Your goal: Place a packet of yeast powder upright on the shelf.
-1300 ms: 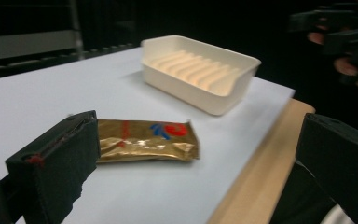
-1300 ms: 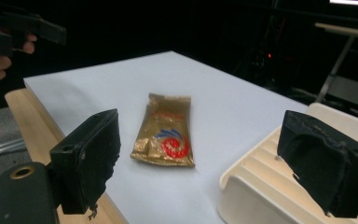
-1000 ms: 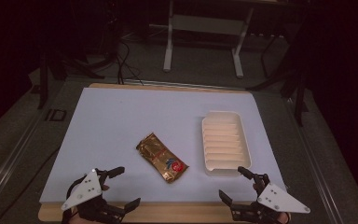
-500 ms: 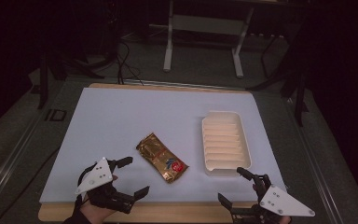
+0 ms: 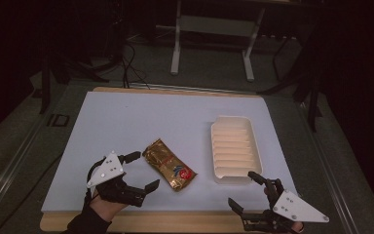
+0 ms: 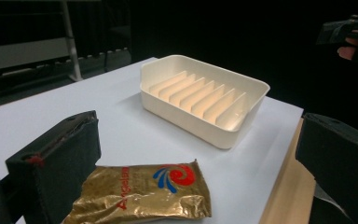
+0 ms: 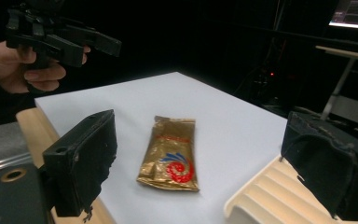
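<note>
Your L gripper (image 5: pixel 139 170), jaws wide and empty, sits just beside the gold packet (image 5: pixel 169 165) lying mid-mat (image 5: pixel 126 122). R gripper (image 5: pixel 246 191) also gapes empty near the tray (image 5: pixel 233 146). Nothing grasped yet; pick-up and prob. tray placement remain.

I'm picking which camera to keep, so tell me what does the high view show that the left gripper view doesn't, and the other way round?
High view alone: both open grippers at once, the left gripper beside the gold packet, the right gripper near the table's front edge, plus the metal stand behind the table. Left gripper view alone: a close look at the packet's red and blue swirl logo and the ribs inside the tray. Both share the gold packet, the cream ribbed tray and the white table top.
</note>
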A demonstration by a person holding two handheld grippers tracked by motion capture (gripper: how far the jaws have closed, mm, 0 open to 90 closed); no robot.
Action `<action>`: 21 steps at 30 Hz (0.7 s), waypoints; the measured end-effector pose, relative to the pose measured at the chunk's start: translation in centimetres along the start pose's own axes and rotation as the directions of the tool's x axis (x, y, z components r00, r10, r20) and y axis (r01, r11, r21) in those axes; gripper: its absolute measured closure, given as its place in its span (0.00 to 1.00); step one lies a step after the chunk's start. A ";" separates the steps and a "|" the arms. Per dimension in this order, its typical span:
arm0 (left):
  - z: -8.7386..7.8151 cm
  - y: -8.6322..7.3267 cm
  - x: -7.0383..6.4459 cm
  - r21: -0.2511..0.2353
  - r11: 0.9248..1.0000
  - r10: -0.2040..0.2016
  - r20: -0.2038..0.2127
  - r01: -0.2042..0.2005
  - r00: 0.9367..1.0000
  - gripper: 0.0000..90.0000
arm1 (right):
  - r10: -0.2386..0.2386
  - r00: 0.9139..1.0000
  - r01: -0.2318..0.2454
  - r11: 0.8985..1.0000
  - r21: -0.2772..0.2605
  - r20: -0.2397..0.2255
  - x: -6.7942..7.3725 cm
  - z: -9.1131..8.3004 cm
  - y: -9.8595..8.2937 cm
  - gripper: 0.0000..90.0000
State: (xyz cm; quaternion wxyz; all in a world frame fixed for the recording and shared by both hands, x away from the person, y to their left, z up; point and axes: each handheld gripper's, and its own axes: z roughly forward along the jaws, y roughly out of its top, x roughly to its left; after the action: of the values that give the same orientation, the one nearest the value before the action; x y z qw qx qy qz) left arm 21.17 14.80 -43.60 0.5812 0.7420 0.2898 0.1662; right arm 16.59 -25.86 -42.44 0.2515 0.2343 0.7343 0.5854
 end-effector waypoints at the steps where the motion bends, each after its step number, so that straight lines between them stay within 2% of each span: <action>1: 0.2 0.0 0.1 0.005 1.000 0.002 -0.001 -0.002 1.000 0.00 | -0.007 1.000 0.007 1.000 0.000 0.012 -0.1 0.0 0.0 0.11; 6: 0.9 0.1 0.9 0.014 1.000 -0.003 -0.014 0.003 1.000 0.00 | -0.019 0.999 0.018 1.000 0.024 0.047 -0.2 0.1 -0.2 0.15; 9: 1.3 0.1 1.5 0.016 1.000 -0.012 -0.024 0.012 1.000 0.01 | -0.016 0.999 0.014 0.999 0.045 0.038 -0.3 0.5 -0.4 0.15; 12: 1.7 0.1 2.0 0.012 1.000 -0.021 -0.035 0.022 0.999 0.01 | -0.024 0.999 0.023 0.999 0.038 0.026 -0.1 0.5 -0.6 0.15; 14: 2.0 0.1 2.2 0.018 1.000 -0.018 -0.041 0.019 0.999 0.01 | -0.039 0.999 0.038 0.999 0.031 0.034 0.0 0.5 -0.5 0.15; 18: 2.4 0.1 3.1 0.020 1.000 -0.017 -0.042 0.017 0.999 0.01 | 0.029 0.999 -0.029 0.999 0.014 -0.022 -0.3 0.3 -0.5 0.14; 19: 2.5 0.1 3.3 0.019 1.000 -0.021 -0.049 0.022 0.999 0.01 | 0.035 0.999 -0.035 0.999 0.012 -0.020 -0.4 0.2 -0.5 0.14; 21: 2.8 -0.1 3.7 0.018 0.999 -0.026 -0.052 0.027 0.998 0.01 | 0.017 1.000 -0.017 1.000 0.008 0.002 -0.4 0.1 -0.4 0.13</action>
State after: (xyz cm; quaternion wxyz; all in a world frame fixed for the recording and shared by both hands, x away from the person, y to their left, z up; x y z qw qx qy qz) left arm 25.71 14.97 -44.78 0.5689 0.7389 0.3159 0.1749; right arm 16.98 -26.12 -42.84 0.2462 0.2422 0.7344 0.5843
